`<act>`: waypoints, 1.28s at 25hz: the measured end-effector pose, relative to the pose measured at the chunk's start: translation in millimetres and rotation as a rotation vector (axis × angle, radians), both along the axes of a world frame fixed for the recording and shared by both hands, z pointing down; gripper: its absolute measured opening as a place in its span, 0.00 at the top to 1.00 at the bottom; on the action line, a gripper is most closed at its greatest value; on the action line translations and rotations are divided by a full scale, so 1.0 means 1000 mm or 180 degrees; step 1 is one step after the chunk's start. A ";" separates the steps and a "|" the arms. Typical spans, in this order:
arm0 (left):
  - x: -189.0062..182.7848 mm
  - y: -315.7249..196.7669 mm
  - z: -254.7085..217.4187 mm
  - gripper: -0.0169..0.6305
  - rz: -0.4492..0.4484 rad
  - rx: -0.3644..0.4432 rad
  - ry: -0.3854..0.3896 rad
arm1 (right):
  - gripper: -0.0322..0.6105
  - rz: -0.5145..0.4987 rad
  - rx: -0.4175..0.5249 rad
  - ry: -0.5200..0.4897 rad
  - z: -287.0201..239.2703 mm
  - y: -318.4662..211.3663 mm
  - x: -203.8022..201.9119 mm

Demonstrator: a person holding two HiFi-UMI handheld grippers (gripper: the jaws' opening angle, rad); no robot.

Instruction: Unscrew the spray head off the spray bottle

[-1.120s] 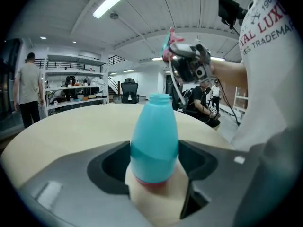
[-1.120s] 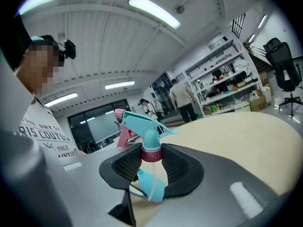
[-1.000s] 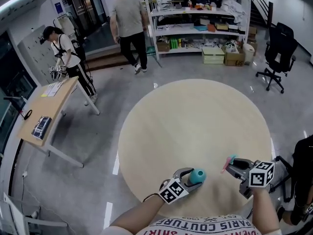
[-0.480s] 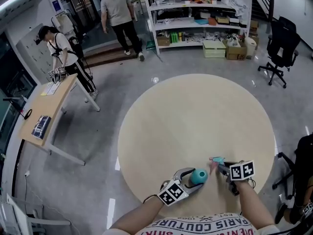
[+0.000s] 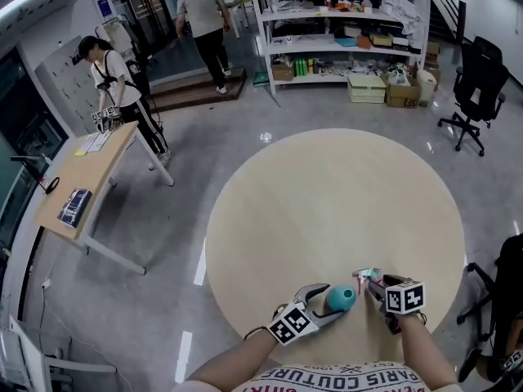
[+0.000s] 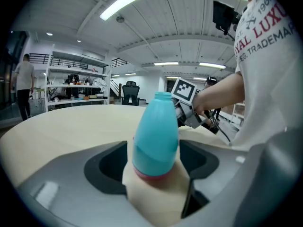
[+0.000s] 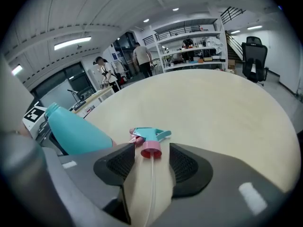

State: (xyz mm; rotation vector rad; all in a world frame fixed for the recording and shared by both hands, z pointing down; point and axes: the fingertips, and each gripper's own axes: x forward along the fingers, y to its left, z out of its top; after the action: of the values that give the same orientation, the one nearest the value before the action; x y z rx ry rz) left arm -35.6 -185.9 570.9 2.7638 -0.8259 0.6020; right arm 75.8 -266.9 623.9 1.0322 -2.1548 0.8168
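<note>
A teal spray bottle (image 5: pixel 341 298) with no head stands on the round table (image 5: pixel 327 194) near its front edge. It sits between the jaws of my left gripper (image 5: pixel 331 303), which have just been opening; in the left gripper view narrow gaps show on both sides of the bottle (image 6: pixel 155 136). The teal spray head (image 7: pixel 149 137) with pink collar and clear tube lies on the table just right of the bottle. My right gripper (image 5: pixel 374 285) straddles the spray head (image 5: pixel 364 276); its jaws have just been opening and do not press on it.
The table's front edge runs just below both grippers. Beyond them stretches bare tabletop. A wooden desk (image 5: pixel 90 178) stands at the left, shelves (image 5: pixel 343 23) at the back, an office chair (image 5: pixel 474 88) at the right. Two people (image 5: pixel 114 80) (image 5: pixel 200 15) are far off.
My right gripper came down to the table and leftward toward the bottle with the spray head. Its jaws stand wider now and the head rests on the table. The left gripper stayed put.
</note>
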 end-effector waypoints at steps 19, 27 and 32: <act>-0.031 0.134 -0.199 0.97 -0.0301 0.0381 0.1071 | 0.95 -0.1403 0.1673 -0.1479 -0.269 0.212 -0.066; 0.024 0.327 -0.174 0.97 -0.0323 0.0229 0.0928 | 0.95 -0.1310 0.1483 -0.1548 -0.227 0.424 -0.026; 0.052 0.441 -0.183 0.97 -0.0288 0.0151 0.0923 | 0.95 -0.1284 0.1372 -0.1496 -0.222 0.542 -0.004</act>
State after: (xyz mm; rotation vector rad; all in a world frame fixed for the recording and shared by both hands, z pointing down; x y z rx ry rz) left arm 16.8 254.6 387.9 2.7458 -0.8994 0.1610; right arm 71.9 275.3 401.9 0.5856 -2.9026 0.4352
